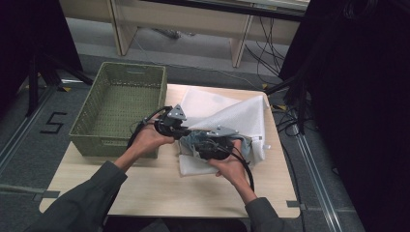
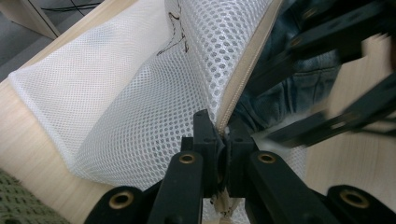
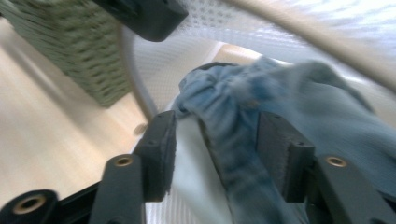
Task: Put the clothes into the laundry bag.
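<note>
Jaws of the left gripper (image 2: 223, 140) are clenched on the zipper edge of the mesh bag (image 2: 140, 107), holding its mouth open on the tabletop (image 1: 159, 188). Right gripper (image 3: 212, 154) jaws stand released around the denim (image 3: 280, 93), pads not pressing it. Step in hand: stuffing denim into the bag. Next move likely calls for regripping the denim and pushing it deeper, beside the basket (image 1: 92, 125).

The near half of the bench (image 1: 159, 188) lies bare, giving open room in front of both forearms. On the left, the green basket (image 1: 118, 108) walls off the far left corner, its near wall close beside the left hand (image 1: 147, 140). The white mesh bag (image 1: 227, 113) covers the far right, with a bare strip along the right edge.
</note>
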### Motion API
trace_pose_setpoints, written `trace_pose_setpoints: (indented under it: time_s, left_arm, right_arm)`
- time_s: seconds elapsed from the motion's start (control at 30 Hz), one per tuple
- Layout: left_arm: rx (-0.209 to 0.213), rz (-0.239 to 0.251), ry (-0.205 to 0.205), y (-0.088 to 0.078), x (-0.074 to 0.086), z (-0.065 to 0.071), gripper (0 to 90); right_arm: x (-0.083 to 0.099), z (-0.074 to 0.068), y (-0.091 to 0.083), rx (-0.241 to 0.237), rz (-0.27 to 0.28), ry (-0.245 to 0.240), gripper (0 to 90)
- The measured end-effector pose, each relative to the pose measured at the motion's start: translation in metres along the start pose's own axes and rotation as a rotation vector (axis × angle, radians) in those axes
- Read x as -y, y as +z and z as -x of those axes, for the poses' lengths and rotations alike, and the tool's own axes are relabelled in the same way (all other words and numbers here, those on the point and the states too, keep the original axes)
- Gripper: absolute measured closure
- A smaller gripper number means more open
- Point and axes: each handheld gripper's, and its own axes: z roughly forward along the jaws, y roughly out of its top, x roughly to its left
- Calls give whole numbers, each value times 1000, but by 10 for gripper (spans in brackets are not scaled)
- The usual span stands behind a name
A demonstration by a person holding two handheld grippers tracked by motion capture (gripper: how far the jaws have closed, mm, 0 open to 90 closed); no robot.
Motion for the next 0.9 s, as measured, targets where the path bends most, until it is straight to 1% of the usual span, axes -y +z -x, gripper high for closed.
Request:
trace_pose_setpoints:
  time_s: [0.03,0.07,0.1,0.13,0.17,0.2,0.23,0.27,0.3,0.37,0.4,0.43,0.47,0.5,0.53,0.57,0.6,0.63,0.67,0.7,0.73,0.77,0.8,0.83,0.87,0.9]
  left_arm:
    - [-1,-2,5,-1,0,-1,855]
    - [-5,-5,-7,-2,0,0,855]
    - [-9,-5,4,-3,0,-1,855]
    - [-13,-2,6,-5,-1,-2,855]
    - [-16,-1,1,-7,-2,-3,855]
    - [-16,-1,1,-7,-2,-3,855]
    - [-25,-1,4,-11,-4,-4,855]
    - [-30,-3,15,-15,-5,-6,854]
    - [-31,1,17,-16,-5,-7,854]
    - [-33,0,14,-15,-5,-7,852]
    - [-31,-3,15,-14,-5,-7,852]
    - [-31,-5,17,-14,-5,-7,852]
    - [-31,-5,17,-14,-5,-7,851]
    - [-28,-8,20,-11,-6,-3,848]
    - [-24,-11,23,-9,-6,-2,847]
    - [-24,-9,24,-8,-6,0,844]
    - [-21,-11,37,-6,-7,1,842]
    - [-19,-17,37,-5,-6,3,840]
    - [-15,-18,49,-3,-6,4,840]
    - [-14,-17,38,-2,-6,5,839]
    - [-9,-22,38,0,-5,6,839]
    - [-9,-25,51,2,-5,7,838]
    - [-5,-29,41,3,-4,8,838]
    - [-2,-29,53,4,-4,8,837]
    - [3,-32,47,5,-4,9,836]
    - [4,-31,50,6,-4,10,836]
  right_arm:
    - [1,2,-10,2,8,-9,481]
    - [3,3,-18,-5,21,-3,478]
    - [4,6,-26,-2,19,-3,474]
    - [7,10,-34,21,24,5,473]
    - [9,14,-42,35,26,12,473]
    - [11,17,-48,43,28,31,471]
    - [11,17,-48,43,28,31,471]
    - [19,28,-64,67,26,60,465]
    - [23,31,-68,81,28,63,462]
    - [31,36,-76,84,3,78,459]
    - [35,37,-79,83,-3,76,459]
    - [39,37,-80,85,-21,78,457]
    - [39,37,-80,85,-21,78,457]
    - [46,35,-80,86,-51,97,453]
    - [48,36,-80,85,-63,94,450]
    - [51,38,-76,92,-48,78,443]
    - [53,39,-75,88,-75,63,433]
    - [54,38,-71,80,-85,67,418]
    - [57,37,-67,66,-105,63,411]
    - [60,35,-61,59,-120,59,401]
    - [62,33,-57,54,-139,54,391]
    - [65,31,-50,51,-159,19,376]
    - [67,28,-45,49,-183,19,370]
    - [68,28,-38,55,-168,2,366]
    - [67,26,-33,53,-198,-3,364]
    - [69,25,-24,74,-169,-12,372]
